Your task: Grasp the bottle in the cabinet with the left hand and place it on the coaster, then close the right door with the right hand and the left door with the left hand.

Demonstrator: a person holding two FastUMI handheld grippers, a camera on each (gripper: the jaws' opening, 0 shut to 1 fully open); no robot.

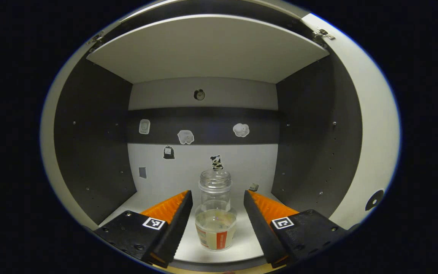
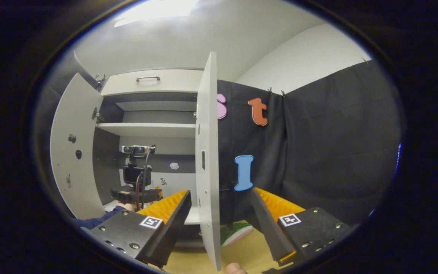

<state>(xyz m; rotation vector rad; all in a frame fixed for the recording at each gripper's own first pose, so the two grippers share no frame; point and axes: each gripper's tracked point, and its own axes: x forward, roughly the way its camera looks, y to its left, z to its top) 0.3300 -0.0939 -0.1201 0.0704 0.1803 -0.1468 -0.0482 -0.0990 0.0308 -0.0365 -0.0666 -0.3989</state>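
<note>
1. While the first step of the task, the grasp, was in hand, the left gripper (image 1: 216, 219) was inside the white cabinet with dark side walls (image 1: 89, 152), its two fingers spread wide apart and holding nothing.
2. The clear glass bottle with a threaded neck, no cap and a red-and-white label (image 1: 216, 213) stood upright on the cabinet's pale bottom shelf (image 1: 158, 182), squarely between the open fingers, and appeared to touch neither.
3. A little liquid seemed to lie in its lower part, so I judged it should be kept upright when lifted.
4. The next move, as I judged it, called for closing both fingers evenly on the bottle's body and then drawing it straight out under the upper shelf (image 1: 207, 49).
5. The right gripper (image 2: 219, 220) waited outside with its fingers likewise open and empty, and the edge of the white right door (image 2: 207, 152) stood between them from this view; whether it touched either finger I could not tell.
6. The white left door (image 2: 74, 152) also stood open, so both closing steps were not yet done.
7. Beyond it in the right gripper view, the left gripper showed with its camera mast at the cabinet's mouth.
8. A green-and-white round thing (image 2: 236, 232) lay on the tan bench (image 2: 242, 255) behind the right door; it may have been the coaster, but I could not be sure.
</note>
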